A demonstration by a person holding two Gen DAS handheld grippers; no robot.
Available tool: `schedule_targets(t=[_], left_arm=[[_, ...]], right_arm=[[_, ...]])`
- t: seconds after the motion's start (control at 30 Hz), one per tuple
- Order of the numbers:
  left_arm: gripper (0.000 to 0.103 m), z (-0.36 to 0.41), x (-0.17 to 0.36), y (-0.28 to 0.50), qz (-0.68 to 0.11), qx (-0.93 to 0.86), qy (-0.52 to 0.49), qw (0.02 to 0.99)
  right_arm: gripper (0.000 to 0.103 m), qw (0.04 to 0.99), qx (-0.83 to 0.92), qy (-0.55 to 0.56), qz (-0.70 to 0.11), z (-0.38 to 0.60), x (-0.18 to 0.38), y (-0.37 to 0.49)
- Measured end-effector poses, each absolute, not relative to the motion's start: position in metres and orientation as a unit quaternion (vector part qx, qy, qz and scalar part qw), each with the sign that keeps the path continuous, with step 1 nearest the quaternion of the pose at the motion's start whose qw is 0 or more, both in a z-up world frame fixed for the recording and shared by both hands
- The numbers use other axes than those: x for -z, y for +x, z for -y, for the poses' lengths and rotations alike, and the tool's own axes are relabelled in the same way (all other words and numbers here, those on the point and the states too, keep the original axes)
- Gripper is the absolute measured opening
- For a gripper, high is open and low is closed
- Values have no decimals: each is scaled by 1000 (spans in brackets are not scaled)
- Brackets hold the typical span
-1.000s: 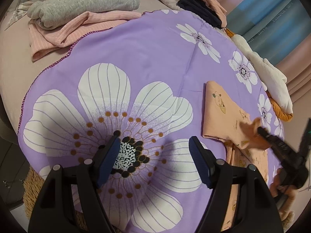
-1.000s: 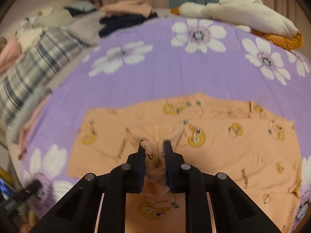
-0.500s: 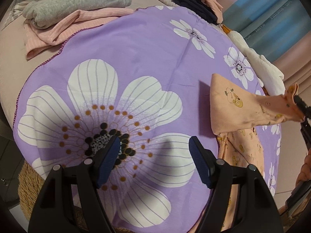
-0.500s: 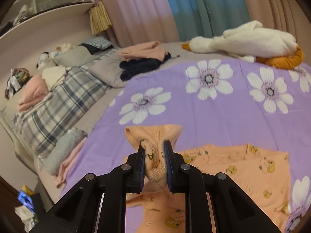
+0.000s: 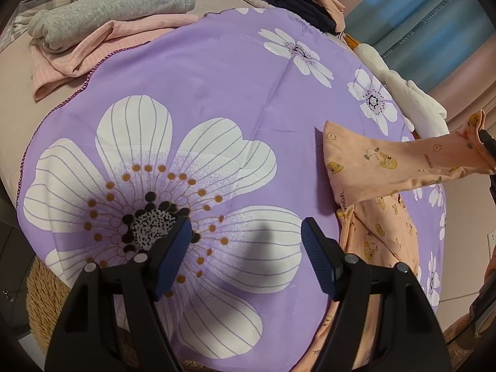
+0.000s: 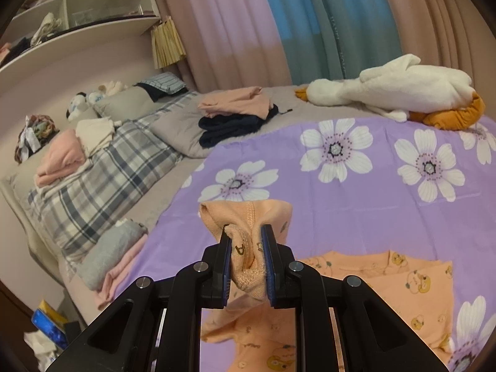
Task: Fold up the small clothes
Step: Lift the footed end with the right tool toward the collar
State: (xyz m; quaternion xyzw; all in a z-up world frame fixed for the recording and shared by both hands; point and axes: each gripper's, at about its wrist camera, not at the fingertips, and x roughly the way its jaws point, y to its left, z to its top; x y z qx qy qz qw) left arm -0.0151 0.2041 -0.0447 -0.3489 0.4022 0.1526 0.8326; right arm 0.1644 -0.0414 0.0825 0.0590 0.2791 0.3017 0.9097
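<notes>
Hanging from the right gripper (image 6: pixel 246 262), the orange garment (image 5: pixel 372 167) is pinched at a bunched, ribbed edge; jaws clenched tight on that fold. One end raised, the rest trails down onto the purple floral sheet (image 5: pixel 217 71), where the lower part lies crumpled at the right near edge of the bed.

Key relation: garment lies to the right of the left gripper (image 5: pixel 246 259), which hovers over the large white flower (image 5: pixel 155 204), jaws released and spread wide, nothing between them. Long axis of the lifted cloth runs from its far-left corner on the sheet rightward and up to the right gripper. The right hand holds it; the left is apart from it, nearest the corner resting on the sheet.

Appearance: soft knit, peach-orange, small yellow cartoon prints and lettering, single layer stretched taut between grip and sheet. Judgement: free corner needs the left gripper before any fold can be laid flat.

Surroundings: white plush goose (image 6: pixel 393 90) at far edge; folded grey and pink clothes (image 5: pixel 102 21) far left.
</notes>
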Motion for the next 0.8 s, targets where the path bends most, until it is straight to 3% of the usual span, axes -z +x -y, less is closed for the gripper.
schedule_targets(t=[0.8], left_arm=[[73, -191, 46, -5, -415, -150, -325, 836]], right_arm=[[19, 920, -246, 105, -286, 100, -74, 184]])
